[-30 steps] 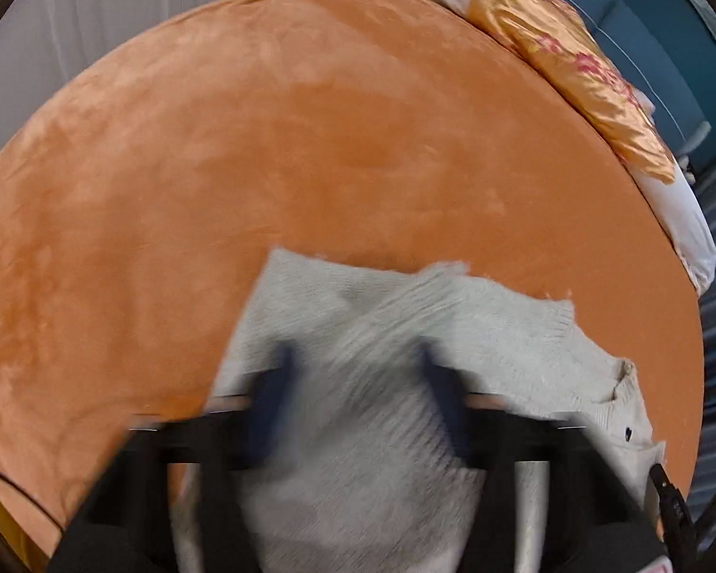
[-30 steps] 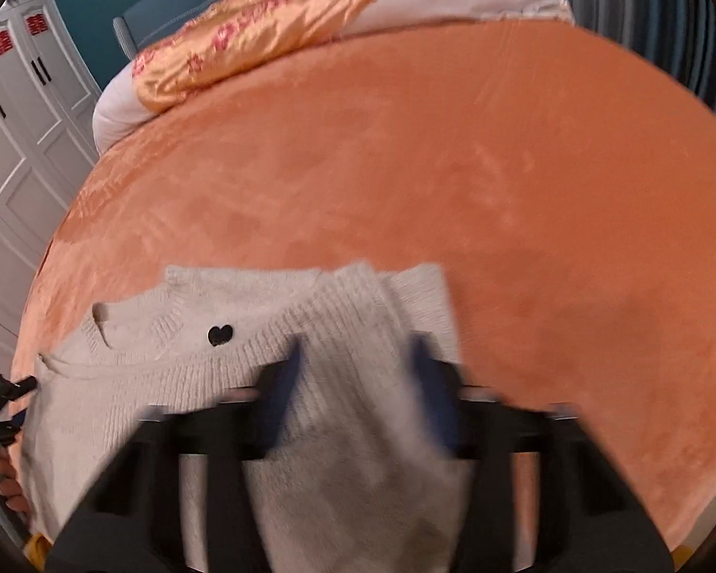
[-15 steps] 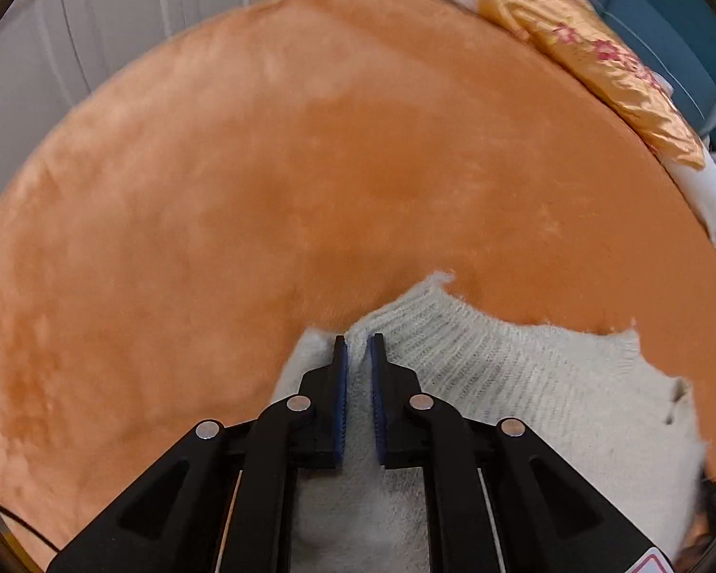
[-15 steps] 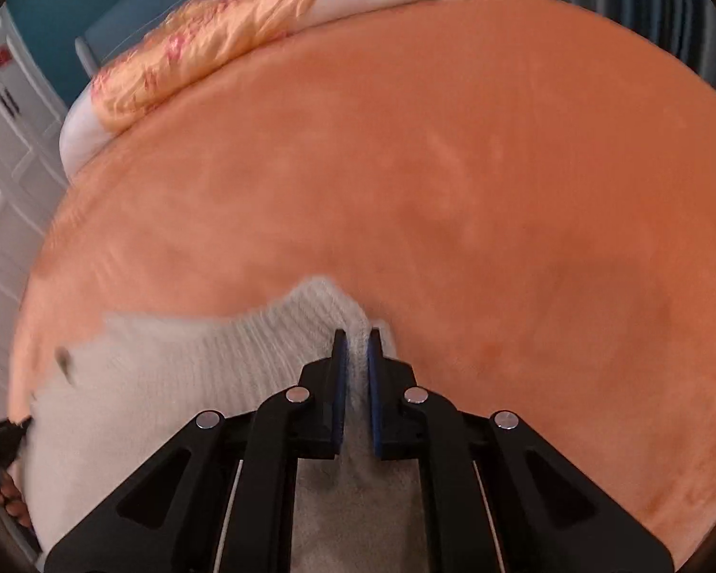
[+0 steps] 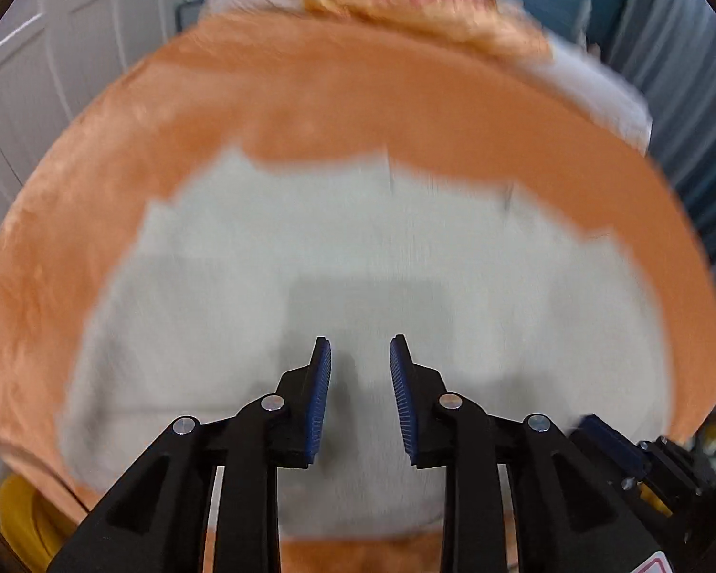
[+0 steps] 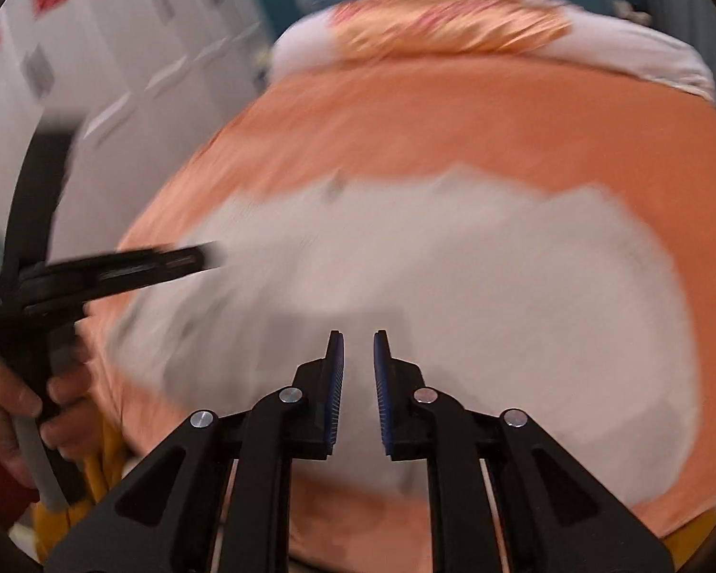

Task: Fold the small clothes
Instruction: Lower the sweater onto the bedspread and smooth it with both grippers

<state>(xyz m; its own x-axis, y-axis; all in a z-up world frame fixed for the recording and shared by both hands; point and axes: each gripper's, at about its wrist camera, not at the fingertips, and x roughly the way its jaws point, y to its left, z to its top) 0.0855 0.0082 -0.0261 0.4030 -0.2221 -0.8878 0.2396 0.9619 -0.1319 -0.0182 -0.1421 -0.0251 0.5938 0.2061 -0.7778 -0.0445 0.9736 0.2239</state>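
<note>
Left gripper [image 5: 360, 396]: your jaws are opening, with nothing between the blue pads; the knit shows through the gap at lower centre of the left wrist view.
Sweater [image 5: 358, 286]: the pale grey knit fills the middle of both views and lies flat on the orange bedspread [image 5: 71, 238], whose plush shows all round it.
Done so far: judging by the compact, blocky outline and no sleeve trailing out, you appear to have at least one fold laid down. The blur hides the layers, so I cannot tell how many.
Right gripper [image 6: 358, 394]: your jaws are opening too, only a narrow gap, empty, with the sweater beneath them at lower centre of the right wrist view.
Your left hand [image 6: 19, 406]: at the lower left edge of that view, holding its handle.
Left to do: likely another fold to make it smaller, then squaring the edges.
Background: pillow [image 6: 453, 28] across the upper centre.
</note>
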